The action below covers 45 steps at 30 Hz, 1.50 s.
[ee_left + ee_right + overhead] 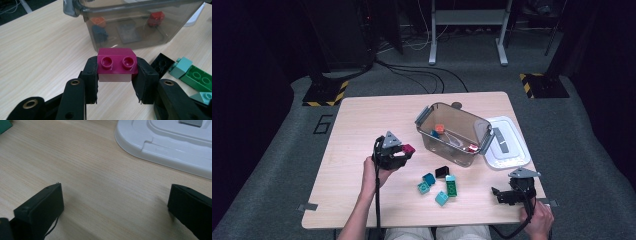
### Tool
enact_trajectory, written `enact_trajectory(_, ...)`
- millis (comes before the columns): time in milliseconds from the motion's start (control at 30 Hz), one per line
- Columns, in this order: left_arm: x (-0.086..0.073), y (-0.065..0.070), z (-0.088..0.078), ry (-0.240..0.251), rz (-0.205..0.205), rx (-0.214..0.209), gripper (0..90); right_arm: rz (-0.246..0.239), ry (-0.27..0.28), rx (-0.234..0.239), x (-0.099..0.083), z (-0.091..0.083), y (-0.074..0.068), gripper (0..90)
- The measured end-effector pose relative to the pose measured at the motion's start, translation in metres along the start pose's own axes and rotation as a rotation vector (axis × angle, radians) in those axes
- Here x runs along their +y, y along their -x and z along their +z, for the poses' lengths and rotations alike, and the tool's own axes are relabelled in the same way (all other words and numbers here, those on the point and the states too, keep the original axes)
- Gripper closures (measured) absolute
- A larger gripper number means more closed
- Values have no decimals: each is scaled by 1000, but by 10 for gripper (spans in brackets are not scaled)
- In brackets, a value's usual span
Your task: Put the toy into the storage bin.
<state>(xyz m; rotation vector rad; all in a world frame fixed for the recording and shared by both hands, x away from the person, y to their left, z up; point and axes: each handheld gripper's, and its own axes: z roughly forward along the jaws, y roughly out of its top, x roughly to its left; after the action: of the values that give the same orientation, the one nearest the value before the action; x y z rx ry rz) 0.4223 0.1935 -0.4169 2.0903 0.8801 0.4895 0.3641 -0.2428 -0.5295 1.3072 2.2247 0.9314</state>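
High view: magenta two-stud plastic brick [409, 148] clamped in left gripper [403, 151], mid-desk, beside clear plastic bin [482, 135].

Left gripper view: carry step judged; release over bin required.

Right gripper view: right gripper [115, 202] spread, nothing held, near white lid [175, 150].

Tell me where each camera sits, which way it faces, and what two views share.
High view: above the person's side, looking forward and down at the table; forearms, both grippers.
Left gripper view: on the left gripper, facing the bin; jaws clamp a magenta brick.
Right gripper view: low over the wood, facing the lid; open jaws.
Shared: brick, bin.
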Motion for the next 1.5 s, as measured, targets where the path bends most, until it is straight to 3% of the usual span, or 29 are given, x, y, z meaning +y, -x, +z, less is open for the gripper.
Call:
enact_trajectory(500, 25, -5, 8, -11, 10, -14, 589, 0, 0, 0, 0, 0, 0, 0)
enact_trajectory(767, 43, -8, 8, 1, 15, -7, 589, 0, 0, 0, 0, 0, 0, 0)
enact_trajectory(1200, 83, -12, 2, 13, 61, 18, 589, 0, -1, 0, 0, 0, 0, 0)
enact_trajectory(1500, 102, -15, 16, 6, 66, 28, 588, 0, 0, 0, 0, 0, 0, 0)
